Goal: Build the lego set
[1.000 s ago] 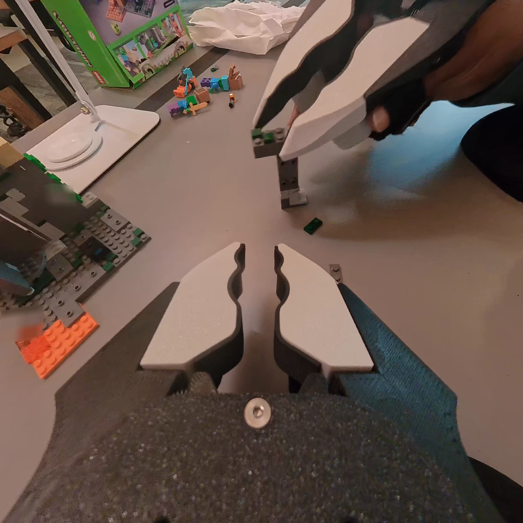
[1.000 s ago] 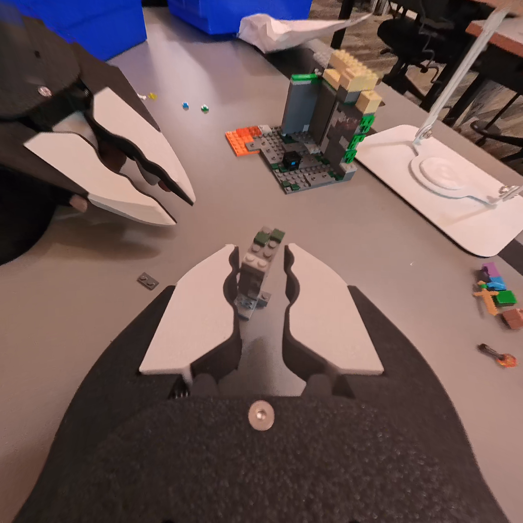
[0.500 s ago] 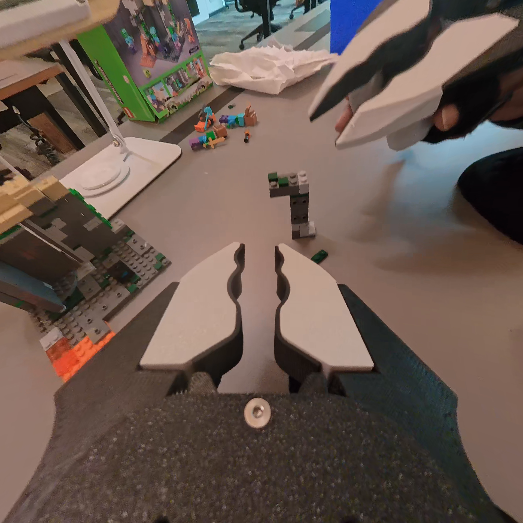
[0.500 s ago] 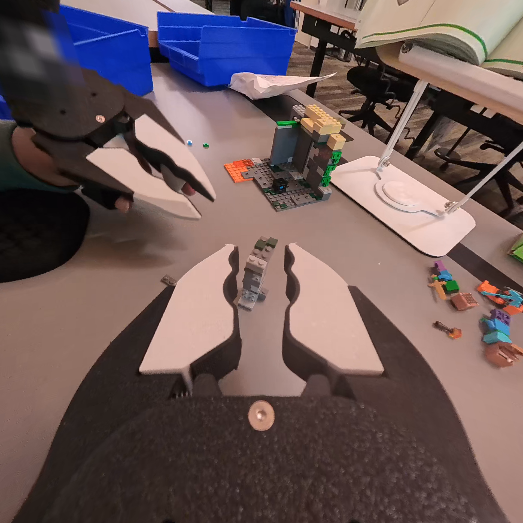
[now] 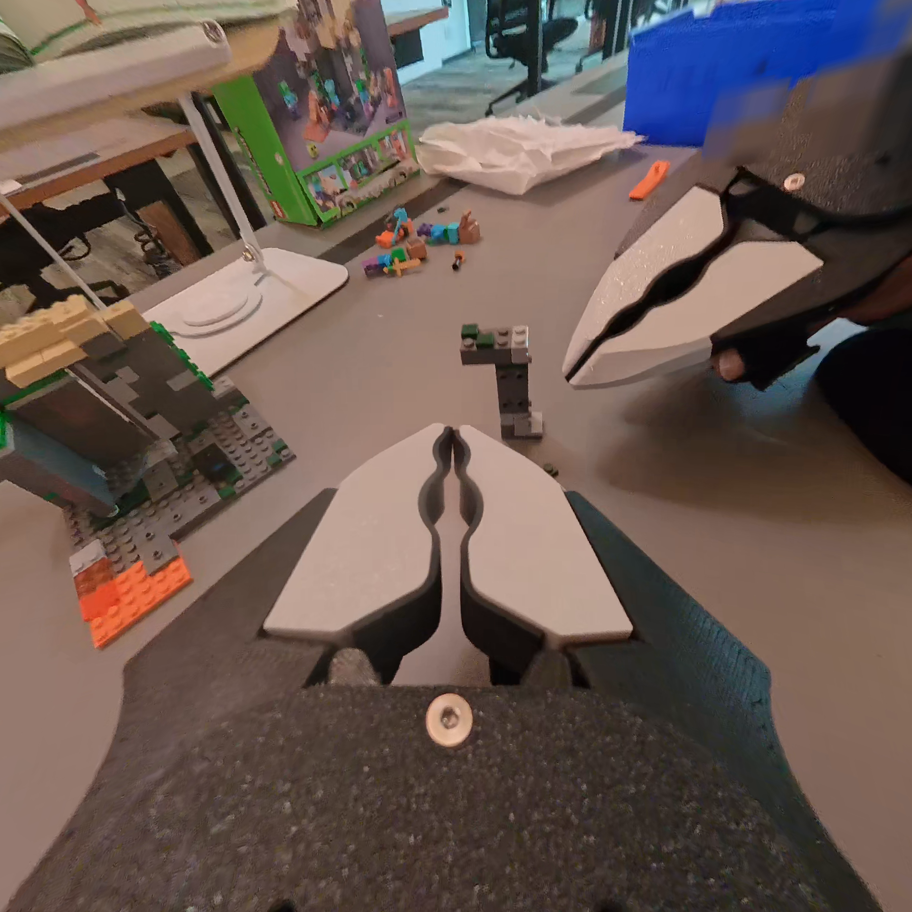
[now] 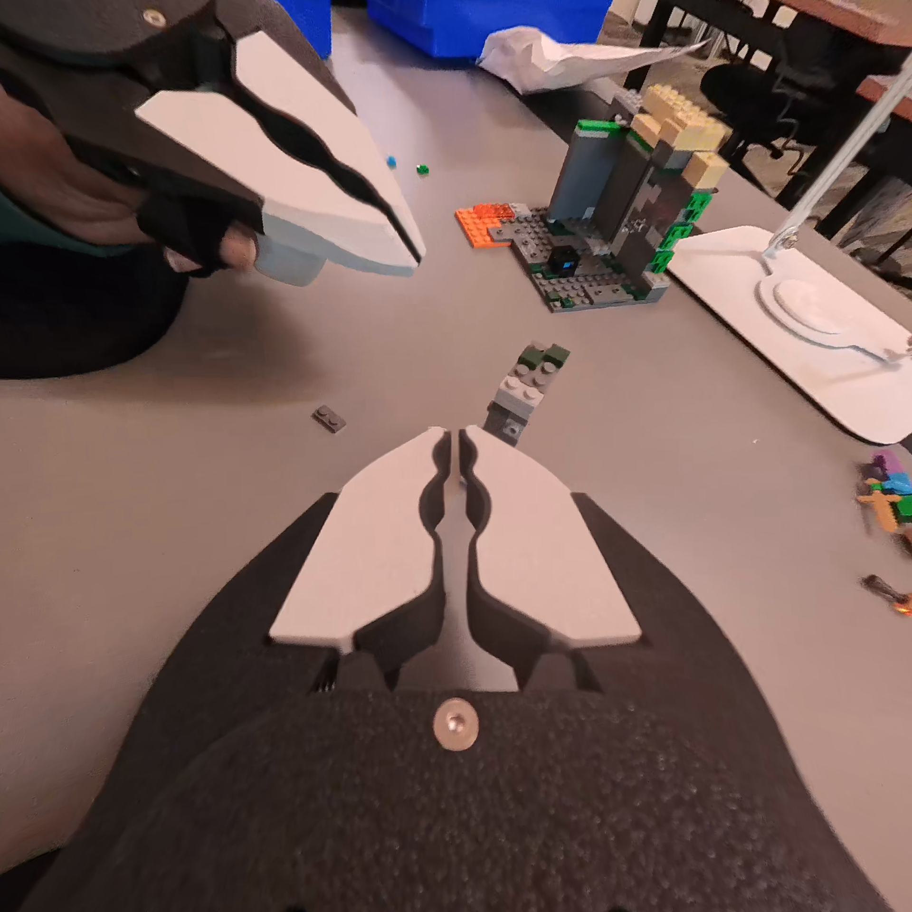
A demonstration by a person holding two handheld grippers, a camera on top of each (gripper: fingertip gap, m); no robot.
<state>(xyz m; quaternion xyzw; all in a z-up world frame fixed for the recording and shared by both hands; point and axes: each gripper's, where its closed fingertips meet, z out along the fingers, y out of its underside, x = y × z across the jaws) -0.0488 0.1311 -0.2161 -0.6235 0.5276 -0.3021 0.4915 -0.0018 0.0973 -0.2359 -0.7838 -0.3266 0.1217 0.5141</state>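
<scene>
Dim, warm indoor light is falling from above across the grey table (image 5: 691, 592), and soft shadows are pooling beneath the right gripper (image 5: 567, 377) and left gripper (image 6: 417, 261). Motion blur is smearing the blue bin (image 5: 691, 74) and the loose pieces (image 6: 888, 498) at the frame edges. Wide-angle distortion is bending both views outward, while the small grey tower (image 5: 508, 375) is staying fairly sharp.

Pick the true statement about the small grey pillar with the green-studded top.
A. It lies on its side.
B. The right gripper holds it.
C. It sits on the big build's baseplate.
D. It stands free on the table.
D: the pillar stands upright on the table, and both shut grippers, left and right, are clear of it.
</scene>
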